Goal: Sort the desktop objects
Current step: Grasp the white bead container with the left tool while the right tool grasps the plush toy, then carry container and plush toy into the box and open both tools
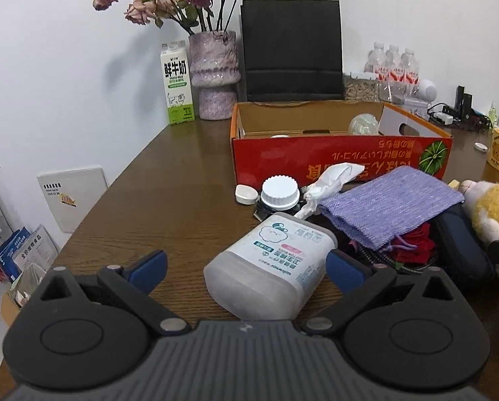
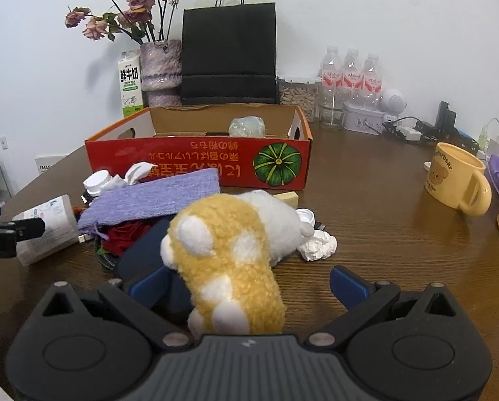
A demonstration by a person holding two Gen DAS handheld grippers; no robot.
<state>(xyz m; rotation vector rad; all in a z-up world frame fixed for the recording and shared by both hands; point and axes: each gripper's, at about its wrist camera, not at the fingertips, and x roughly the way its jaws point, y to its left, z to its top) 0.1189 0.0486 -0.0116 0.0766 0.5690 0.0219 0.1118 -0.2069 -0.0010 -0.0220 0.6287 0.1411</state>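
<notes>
Both grippers wide: left gripper (image 1: pixel 246 269) straddles the tub (image 1: pixel 272 267), right gripper (image 2: pixel 249 284) the plush (image 2: pixel 229 260). Tub's slick, could squirt out; plush might drag the pouch (image 2: pixel 152 200).

Glossy wood-grain table (image 2: pixel 383 234); fuzzy plush toy (image 2: pixel 229 254); seemingly frosted plastic box (image 1: pixel 269 267).

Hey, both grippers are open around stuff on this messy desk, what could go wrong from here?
1. The left gripper straddles the cotton pad box, which lies skewed between the fingers; closing may twist it out.
2. The right gripper brackets the plush toy, which rests partly on a dark blue case; lifting might drag that or nudge the crumpled tissue.
</notes>
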